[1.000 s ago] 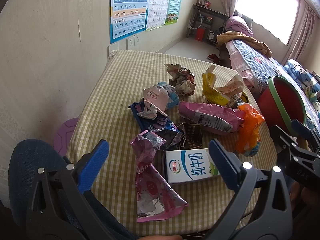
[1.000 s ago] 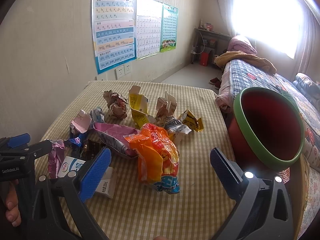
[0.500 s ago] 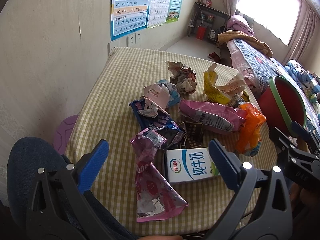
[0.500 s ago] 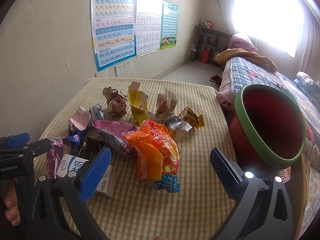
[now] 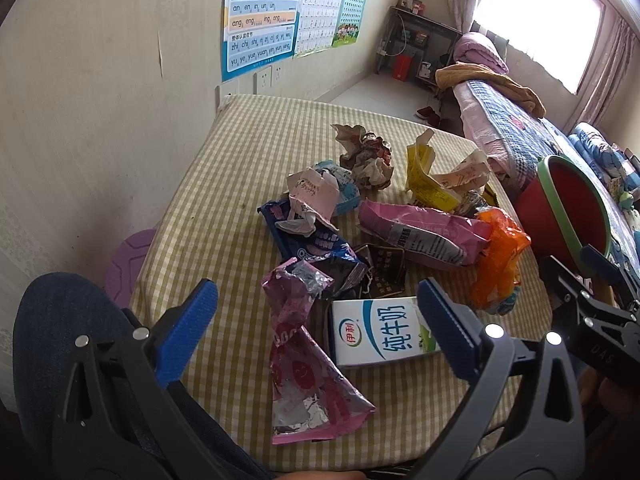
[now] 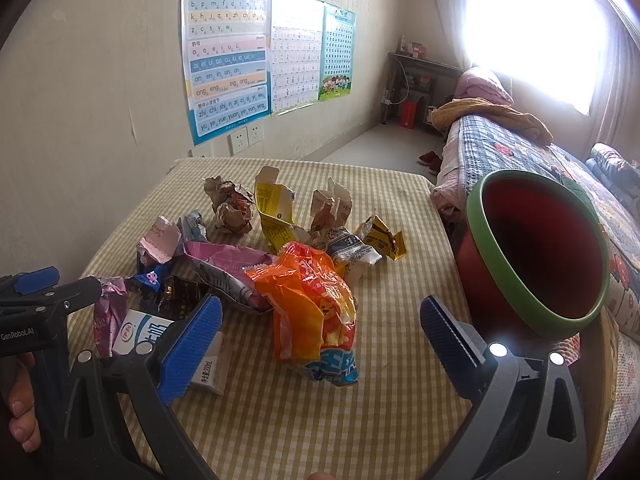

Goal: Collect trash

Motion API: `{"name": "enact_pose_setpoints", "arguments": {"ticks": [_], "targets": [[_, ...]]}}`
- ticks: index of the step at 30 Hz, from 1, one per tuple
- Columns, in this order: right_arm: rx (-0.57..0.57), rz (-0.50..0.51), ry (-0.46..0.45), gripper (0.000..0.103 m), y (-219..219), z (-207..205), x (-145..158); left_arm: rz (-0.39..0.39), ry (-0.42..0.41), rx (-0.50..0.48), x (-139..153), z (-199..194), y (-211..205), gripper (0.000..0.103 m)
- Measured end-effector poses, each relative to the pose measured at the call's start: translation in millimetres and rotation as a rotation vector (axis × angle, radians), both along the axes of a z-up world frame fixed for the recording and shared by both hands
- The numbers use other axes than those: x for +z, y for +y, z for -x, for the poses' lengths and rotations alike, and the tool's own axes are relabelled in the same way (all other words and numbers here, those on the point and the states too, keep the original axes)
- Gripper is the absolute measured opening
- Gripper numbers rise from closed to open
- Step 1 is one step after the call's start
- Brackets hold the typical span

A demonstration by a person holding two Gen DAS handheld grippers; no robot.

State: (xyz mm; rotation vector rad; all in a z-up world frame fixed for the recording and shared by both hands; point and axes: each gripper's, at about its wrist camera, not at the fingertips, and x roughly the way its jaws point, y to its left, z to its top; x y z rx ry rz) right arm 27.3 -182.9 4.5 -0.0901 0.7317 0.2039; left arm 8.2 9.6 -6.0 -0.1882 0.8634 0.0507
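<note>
Trash lies in a heap on the checked table [image 5: 224,184]: a pink foil wrapper [image 5: 304,356], a white milk carton [image 5: 380,332], a dark blue wrapper [image 5: 304,240], a pink bag [image 5: 416,232], an orange snack bag [image 6: 316,304], a yellow carton [image 6: 276,208] and crumpled paper [image 6: 232,208]. My left gripper [image 5: 316,320] is open and empty, just in front of the pink foil wrapper and milk carton. My right gripper [image 6: 320,336] is open and empty, in front of the orange snack bag. A red bin with a green rim [image 6: 536,252] stands at the table's right edge.
A wall with posters [image 6: 224,64] runs along the table's left side. A bed [image 6: 520,148] lies beyond the bin on the right. A purple stool [image 5: 128,256] sits left of the table. My blue-clad knee [image 5: 60,320] is below the left gripper.
Both grippers have eased slightly forward toward the trash heap. Both stay open and nothing on the table has moved.
</note>
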Motion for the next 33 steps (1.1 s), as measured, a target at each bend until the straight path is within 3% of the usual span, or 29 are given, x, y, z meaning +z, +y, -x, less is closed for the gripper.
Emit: {"name": "enact_pose_setpoints", "arguments": {"ticks": [20, 33], "targets": [[0.009, 0.003, 0.015, 0.096, 1.3, -1.3, -2.4, 0.027, 0.03, 0.014, -5.9, -5.6, 5.6, 0.098], [0.016, -0.008, 0.083, 0.096, 3.2, -13.5, -14.5, 0.026, 0.085, 0.031, -15.2, -6.7, 8.2, 0.098]]}}
